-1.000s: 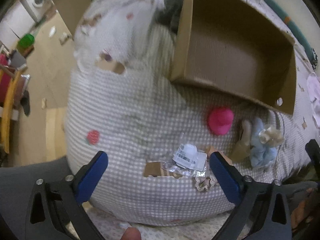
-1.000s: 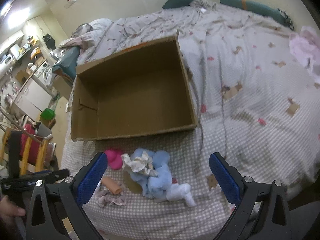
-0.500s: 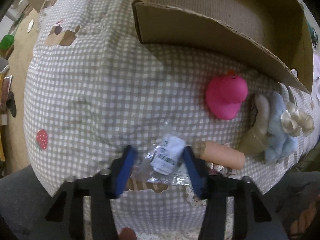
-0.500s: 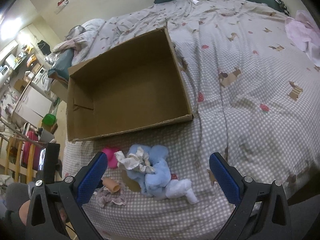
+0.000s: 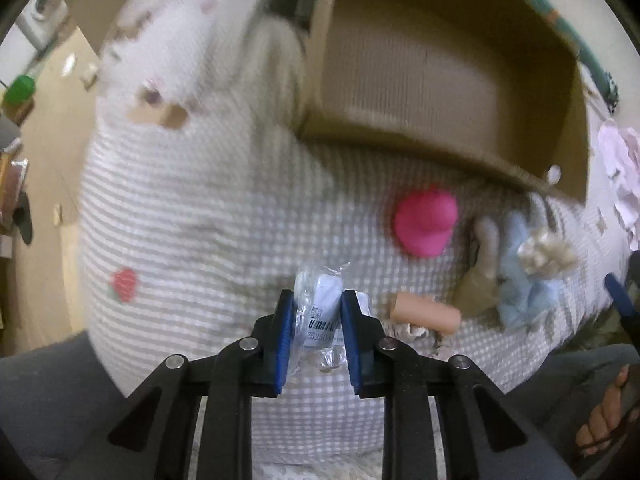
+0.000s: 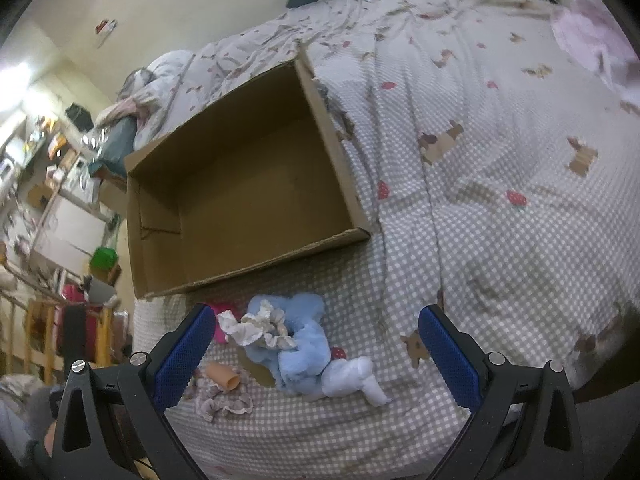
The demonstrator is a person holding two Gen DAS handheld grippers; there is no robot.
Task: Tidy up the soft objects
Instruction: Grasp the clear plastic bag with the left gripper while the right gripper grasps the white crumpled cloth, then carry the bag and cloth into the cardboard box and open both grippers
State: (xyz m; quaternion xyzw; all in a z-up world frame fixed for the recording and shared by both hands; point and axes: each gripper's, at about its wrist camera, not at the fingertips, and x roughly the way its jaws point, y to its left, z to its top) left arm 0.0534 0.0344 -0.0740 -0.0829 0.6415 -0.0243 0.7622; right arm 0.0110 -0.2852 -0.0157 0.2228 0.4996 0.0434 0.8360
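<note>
My left gripper [image 5: 315,308] points down at the checked bedspread [image 5: 192,216]. Its jaws are closing, and the blue pads pinch a clear plastic packet [image 5: 320,284] with a white barcode label, held just above the cover. Near it lie a pink soft toy [image 5: 425,224], a peach tube [image 5: 426,314] and a light blue plush [image 5: 524,288]. An open cardboard box [image 5: 432,80] stands behind them. My right gripper [image 6: 316,316] hangs open over the blue plush [image 6: 304,344], touching nothing, with the box [image 6: 240,184] beyond it.
A crumpled beige cloth [image 6: 256,326] lies on the plush, and a lacy scrap [image 6: 222,404] sits by the peach tube [image 6: 222,376]. Pink fabric [image 6: 592,36] lies at the far right of the bed. A person's foot [image 5: 608,420] shows below the bed's near edge.
The left gripper went from wide open to closed around the plastic packet, dipping close to the bedspread and pulling back up with it. The right gripper shifted and rolled slightly, still open.
</note>
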